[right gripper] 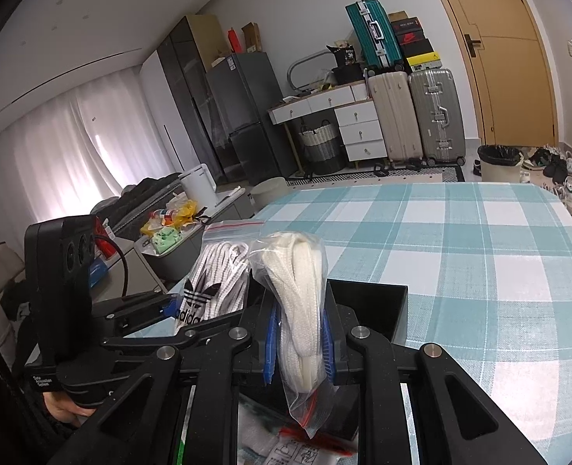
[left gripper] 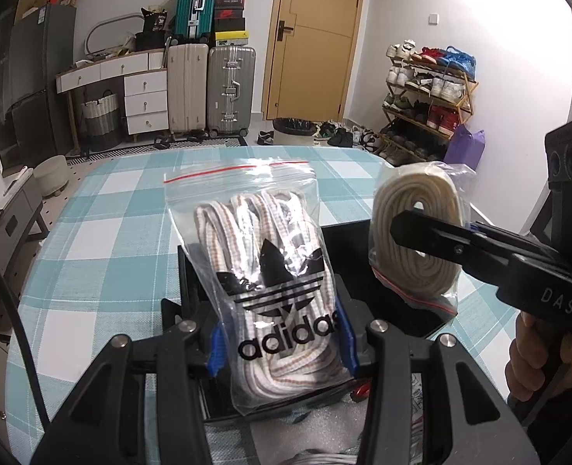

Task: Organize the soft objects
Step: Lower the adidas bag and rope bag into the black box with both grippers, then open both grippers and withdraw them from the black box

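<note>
My left gripper (left gripper: 280, 343) is shut on a clear zip bag of striped white laces with an adidas logo (left gripper: 266, 271), holding it upright above a black box (left gripper: 394, 310). The same bag shows in the right wrist view (right gripper: 212, 275). My right gripper (right gripper: 299, 345) is shut on a clear zip bag of cream laces (right gripper: 297, 294), also over the black box (right gripper: 371, 302). In the left wrist view that cream bag (left gripper: 417, 232) hangs to the right, pinched by the right gripper's fingers (left gripper: 433, 232).
The table has a teal and white checked cloth (left gripper: 111, 232). More packets lie near the front edge (right gripper: 309, 449). Beyond the table stand suitcases (left gripper: 212, 85), a drawer unit (left gripper: 142, 97), a shoe rack (left gripper: 429, 93) and a bin (left gripper: 293, 131).
</note>
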### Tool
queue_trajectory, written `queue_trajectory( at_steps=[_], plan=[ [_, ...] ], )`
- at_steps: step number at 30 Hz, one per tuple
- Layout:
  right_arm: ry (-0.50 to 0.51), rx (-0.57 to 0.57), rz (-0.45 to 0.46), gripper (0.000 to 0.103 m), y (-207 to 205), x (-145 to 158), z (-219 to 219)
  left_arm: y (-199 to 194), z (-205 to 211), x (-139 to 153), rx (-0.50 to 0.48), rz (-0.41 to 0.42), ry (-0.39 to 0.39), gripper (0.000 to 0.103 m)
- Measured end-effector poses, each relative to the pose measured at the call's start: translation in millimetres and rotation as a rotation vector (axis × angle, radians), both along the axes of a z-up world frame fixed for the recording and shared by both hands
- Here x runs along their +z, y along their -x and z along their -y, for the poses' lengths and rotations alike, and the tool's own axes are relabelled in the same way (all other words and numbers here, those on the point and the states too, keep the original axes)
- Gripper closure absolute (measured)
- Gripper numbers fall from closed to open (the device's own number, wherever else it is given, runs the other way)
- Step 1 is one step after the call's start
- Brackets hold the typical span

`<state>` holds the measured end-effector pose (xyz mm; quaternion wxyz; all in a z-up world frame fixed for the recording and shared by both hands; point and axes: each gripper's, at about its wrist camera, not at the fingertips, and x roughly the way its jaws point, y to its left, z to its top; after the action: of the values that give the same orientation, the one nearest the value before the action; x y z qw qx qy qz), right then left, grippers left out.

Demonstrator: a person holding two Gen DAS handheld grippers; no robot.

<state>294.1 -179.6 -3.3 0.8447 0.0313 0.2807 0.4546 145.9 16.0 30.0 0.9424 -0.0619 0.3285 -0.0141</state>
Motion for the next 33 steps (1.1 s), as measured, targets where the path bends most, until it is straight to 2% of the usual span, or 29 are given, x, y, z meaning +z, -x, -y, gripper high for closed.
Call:
queue_trajectory(
  at_steps=[9,13,18,23,25,27,28,29,30,31,32,33],
  plan=[
    [0.054,0.0,-0.026,0.085,-9.8,-14.9,-11.2,-8.9,5.5,-7.0,-0.019,-0.033,-0.016,0.059],
    [0.101,-0.01,-0.032,0.085,-11.7,-25.5,-14.7,-12.1,11.2,-14.2,-0.026,-0.062,-0.058,0.059],
    [0.174,-0.025,-0.015,0.084,-10.0,-36.4,-17.3,-12.9,10.1,-15.1,-0.033,-0.069,-0.05,0.059],
    [0.187,-0.019,-0.011,0.082,-8.1,-37.7,-18.7,-12.7,8.1,-15.2,-0.043,-0.076,-0.032,0.055],
    [0.187,-0.018,-0.008,0.074,-6.1,-36.3,-17.9,-10.1,6.8,-13.9,-0.057,-0.079,-0.002,0.051],
    [0.172,-0.029,0.01,0.061,-2.4,-31.3,-13.0,-5.6,4.2,-10.3,-0.052,-0.067,0.012,0.042],
    [0.168,-0.042,0.022,0.057,-1.0,-28.4,-9.2,-2.8,3.1,-8.0,-0.041,-0.059,0.008,0.034],
    [0.164,-0.055,0.027,0.048,0.0,-26.0,-6.1,-0.1,1.8,-5.5,-0.032,-0.052,0.005,0.027],
    [0.156,-0.068,0.031,0.034,1.3,-23.4,-1.9,3.5,0.7,-2.4,-0.027,-0.042,0.004,0.023],
    [0.145,-0.08,0.034,0.025,2.9,-21.0,3.0,7.3,0.3,0.4,-0.024,-0.029,0.001,0.016],
    [0.131,-0.098,0.039,0.011,5.0,-18.6,9.2,11.3,-0.2,3.3,-0.021,-0.015,-0.006,0.011],
    [0.122,-0.111,0.041,0.005,7.2,-16.5,14.5,16.9,-0.1,6.8,-0.013,0.003,-0.019,0.008]
  ],
)
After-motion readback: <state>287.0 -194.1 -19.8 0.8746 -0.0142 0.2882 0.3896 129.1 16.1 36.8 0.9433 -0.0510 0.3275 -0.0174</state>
